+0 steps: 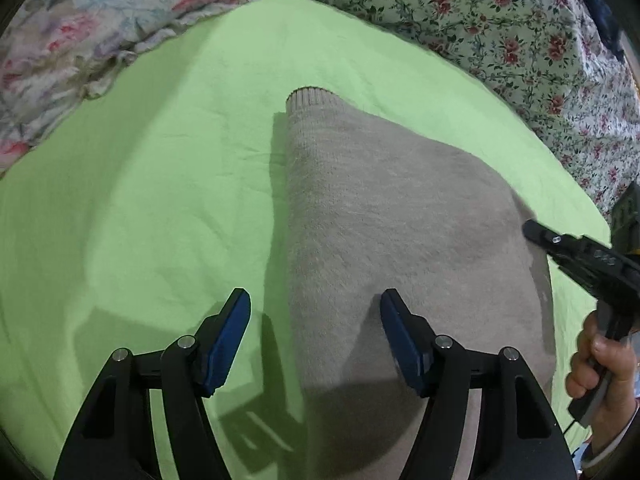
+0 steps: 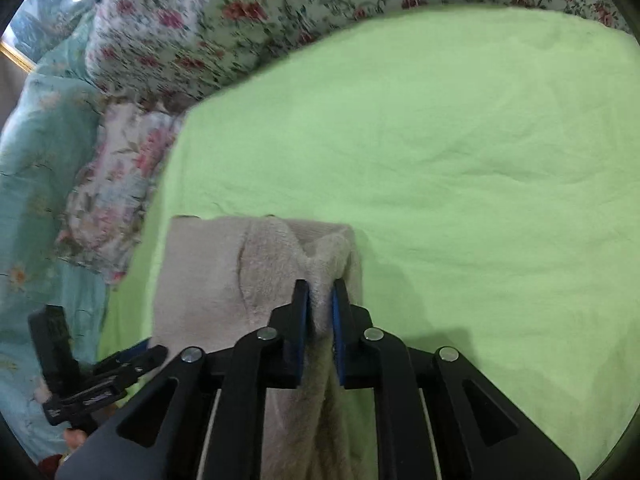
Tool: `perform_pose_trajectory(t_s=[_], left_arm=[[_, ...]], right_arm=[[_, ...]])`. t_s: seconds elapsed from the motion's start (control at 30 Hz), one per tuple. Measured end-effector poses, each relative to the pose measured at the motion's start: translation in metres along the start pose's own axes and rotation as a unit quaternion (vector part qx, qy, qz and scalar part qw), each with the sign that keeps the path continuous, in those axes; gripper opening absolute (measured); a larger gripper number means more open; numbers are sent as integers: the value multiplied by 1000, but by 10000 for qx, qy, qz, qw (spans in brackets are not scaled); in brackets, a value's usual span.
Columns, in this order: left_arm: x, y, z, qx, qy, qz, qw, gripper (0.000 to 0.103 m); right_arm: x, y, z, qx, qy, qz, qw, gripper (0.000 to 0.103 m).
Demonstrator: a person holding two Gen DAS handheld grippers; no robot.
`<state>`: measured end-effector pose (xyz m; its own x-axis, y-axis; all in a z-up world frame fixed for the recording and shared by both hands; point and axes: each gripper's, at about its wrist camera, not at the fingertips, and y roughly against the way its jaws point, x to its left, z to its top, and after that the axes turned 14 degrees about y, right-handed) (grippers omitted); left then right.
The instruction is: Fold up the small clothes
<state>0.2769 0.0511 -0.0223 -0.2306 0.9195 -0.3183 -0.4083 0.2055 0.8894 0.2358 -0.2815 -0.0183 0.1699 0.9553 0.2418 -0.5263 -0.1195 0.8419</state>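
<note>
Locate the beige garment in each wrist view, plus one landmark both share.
Left wrist: beige garment fills centre to lower right, ribbed cuff at its top.
Right wrist: beige garment sits lower centre-left, pinched in the right gripper.
Shared landmark: green sheet beneath it.

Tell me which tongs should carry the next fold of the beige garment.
Right. The right tongs already pinch a bunched edge of the beige garment, so they can likely carry it over. The left tongs stand open, gripping nothing.
</note>
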Motion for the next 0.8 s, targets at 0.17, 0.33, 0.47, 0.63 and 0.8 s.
perform_pose_trajectory(t_s=[0.17, 0.33, 0.47, 0.63, 0.8], left_arm=[[7, 39, -38, -110, -105, 0, 9999, 66], [15, 69, -87, -144, -301, -89, 9994, 63], [15, 83, -114, -85, -538, -400, 9977, 48], [-6, 88, -130, -14, -944, -836, 9920, 34], [-28, 63, -148, 399, -1468, -970, 9836, 30]], right_arm=[[18, 53, -20, -228, 236, 317, 9990, 24], [46, 82, -68, -71, 633, 728, 9953, 26], [67, 90, -100, 168, 864, 873, 9923, 26], [77, 83, -123, 261, 746, 941, 9924, 26], [90, 66, -137, 459, 856, 1026, 9900, 26]])
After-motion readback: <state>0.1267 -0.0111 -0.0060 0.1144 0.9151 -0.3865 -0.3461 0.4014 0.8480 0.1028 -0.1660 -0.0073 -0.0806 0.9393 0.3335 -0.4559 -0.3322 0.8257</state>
